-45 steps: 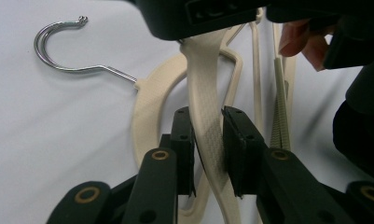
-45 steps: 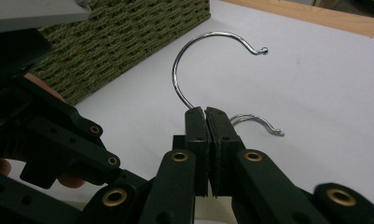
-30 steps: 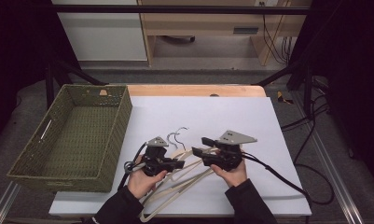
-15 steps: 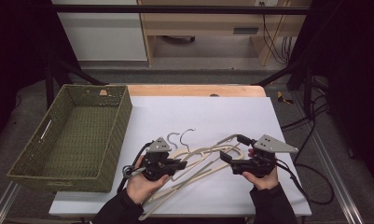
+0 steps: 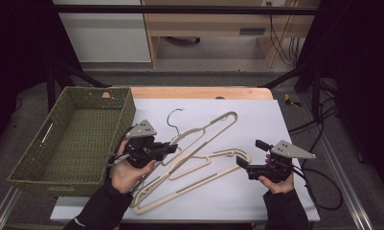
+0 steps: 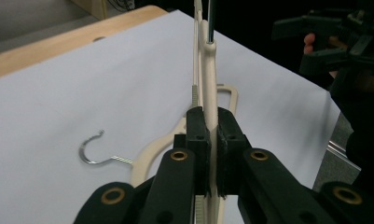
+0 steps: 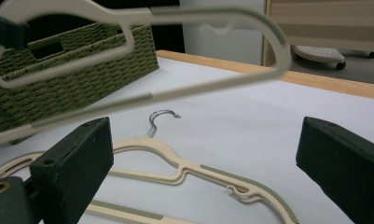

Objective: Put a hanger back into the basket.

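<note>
Two cream plastic hangers: upper hanger [image 5: 206, 132] lifted and tilted, lower hanger [image 5: 189, 179] flat on the white sheet.

A lab recording bay: black drapes on both sides, a metal frame [image 5: 60, 76] around the white-covered table [image 5: 276, 124], loose cables [image 5: 280, 33] trailing under a plain wooden bench [image 5: 213, 24] behind.
</note>
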The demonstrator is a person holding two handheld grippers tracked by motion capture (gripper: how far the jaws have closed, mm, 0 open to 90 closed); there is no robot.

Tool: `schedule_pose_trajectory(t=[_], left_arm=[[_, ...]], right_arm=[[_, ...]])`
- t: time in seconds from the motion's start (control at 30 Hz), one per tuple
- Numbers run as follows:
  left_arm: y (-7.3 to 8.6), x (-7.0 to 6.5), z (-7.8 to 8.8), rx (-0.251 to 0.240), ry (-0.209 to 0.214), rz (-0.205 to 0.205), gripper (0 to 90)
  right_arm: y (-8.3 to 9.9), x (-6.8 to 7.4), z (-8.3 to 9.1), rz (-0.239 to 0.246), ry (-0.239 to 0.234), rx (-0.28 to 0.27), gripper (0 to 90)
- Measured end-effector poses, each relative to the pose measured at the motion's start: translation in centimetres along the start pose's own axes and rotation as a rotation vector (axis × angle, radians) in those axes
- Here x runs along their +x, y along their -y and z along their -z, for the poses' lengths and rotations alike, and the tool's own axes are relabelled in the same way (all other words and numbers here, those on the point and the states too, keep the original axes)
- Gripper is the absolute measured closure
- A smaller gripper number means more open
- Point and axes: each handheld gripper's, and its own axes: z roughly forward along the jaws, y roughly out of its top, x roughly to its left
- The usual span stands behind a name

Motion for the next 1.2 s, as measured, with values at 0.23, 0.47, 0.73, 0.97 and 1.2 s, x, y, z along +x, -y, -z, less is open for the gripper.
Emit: schedule_pose_trajectory(t=[0.23, 0.47, 0.73, 0.97, 1.2], left_arm=[[-1.4, 1.3, 2.6, -0.038, -0.030, -0.010, 86.2], [-2.8, 3.5, 5.8, -0.078, -0.073, -0.018, 86.2], [-3.6, 6.2, 9.3, -0.118, -0.131, -0.021, 86.2], [-3.5, 8.9, 12.0, -0.137, -0.169, -0.010, 86.2], [-2.9, 11.3, 13.4, -0.130, -0.211, -0.003, 86.2]], right_arm=[[0.1, -0.5, 0.3, -0.006, 0.034, -0.005, 4.1], [0.3, -1.1, 0.7, -0.013, 0.063, -0.014, 3.4], [0.3, -1.3, 0.8, -0.021, 0.075, -0.015, 3.2], [0.5, -1.5, 0.8, -0.015, 0.086, -0.002, 3.2], [0.5, -1.5, 0.7, -0.010, 0.088, 0.003, 3.2]])
